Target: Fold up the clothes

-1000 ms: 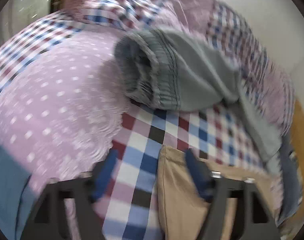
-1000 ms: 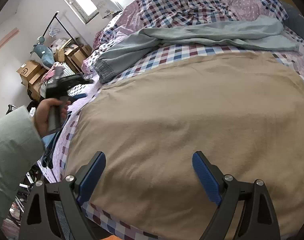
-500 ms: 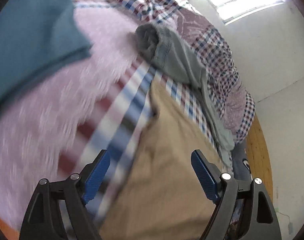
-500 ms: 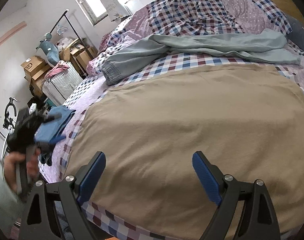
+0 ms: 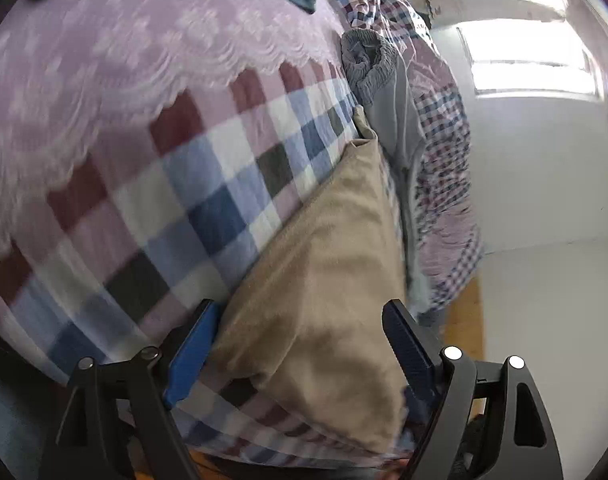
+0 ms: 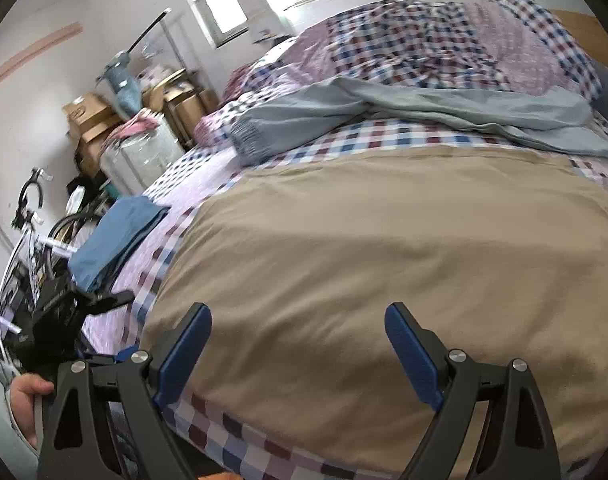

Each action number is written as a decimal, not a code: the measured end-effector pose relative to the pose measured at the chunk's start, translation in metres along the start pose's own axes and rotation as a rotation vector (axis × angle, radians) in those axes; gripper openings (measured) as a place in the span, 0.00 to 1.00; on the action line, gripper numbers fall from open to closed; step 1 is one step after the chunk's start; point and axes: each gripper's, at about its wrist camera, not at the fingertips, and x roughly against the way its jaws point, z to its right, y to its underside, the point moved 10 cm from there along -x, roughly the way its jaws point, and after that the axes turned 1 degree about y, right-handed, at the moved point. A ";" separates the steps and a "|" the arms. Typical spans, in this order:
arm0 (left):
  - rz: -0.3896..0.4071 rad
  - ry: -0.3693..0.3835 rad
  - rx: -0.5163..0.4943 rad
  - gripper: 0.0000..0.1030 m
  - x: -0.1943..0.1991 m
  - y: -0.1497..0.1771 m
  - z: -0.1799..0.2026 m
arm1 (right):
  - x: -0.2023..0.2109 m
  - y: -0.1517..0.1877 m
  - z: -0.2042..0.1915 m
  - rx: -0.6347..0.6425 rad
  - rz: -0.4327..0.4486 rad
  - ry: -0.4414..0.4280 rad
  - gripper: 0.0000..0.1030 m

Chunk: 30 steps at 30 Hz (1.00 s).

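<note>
A tan garment (image 6: 383, 248) lies spread flat on the checked bed; in the left wrist view (image 5: 327, 280) I see it edge-on from its near left corner. My left gripper (image 5: 300, 344) is open, its jaws straddling that corner at the bed's edge. It shows in the right wrist view as a black tool in a hand (image 6: 64, 316). My right gripper (image 6: 298, 344) is open and empty over the tan garment's near edge. Grey sweatpants (image 6: 403, 112) lie crumpled behind it, with the cuff (image 5: 367, 68) in the left wrist view.
A folded blue garment (image 6: 112, 236) lies at the bed's left edge. A checked and pink quilt (image 6: 443, 44) is heaped at the back. Cardboard boxes (image 6: 92, 120), a suitcase and a bicycle (image 6: 28, 216) stand left of the bed. White wall and window are beyond.
My left gripper dropped down and swung round to the tan garment's near left corner at the bed edge. My right gripper held nearly still, tilting slightly.
</note>
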 end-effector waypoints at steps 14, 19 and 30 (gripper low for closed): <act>-0.085 0.032 0.068 0.84 -0.021 0.028 -0.001 | -0.031 0.034 -0.071 0.323 -0.039 -0.018 0.89; 0.032 0.030 -0.029 0.84 -0.007 0.002 0.017 | -0.037 0.046 -0.088 0.410 -0.041 -0.023 0.89; 0.041 0.138 -0.067 0.84 0.005 -0.003 0.043 | -0.044 0.072 -0.132 0.794 0.080 0.089 0.89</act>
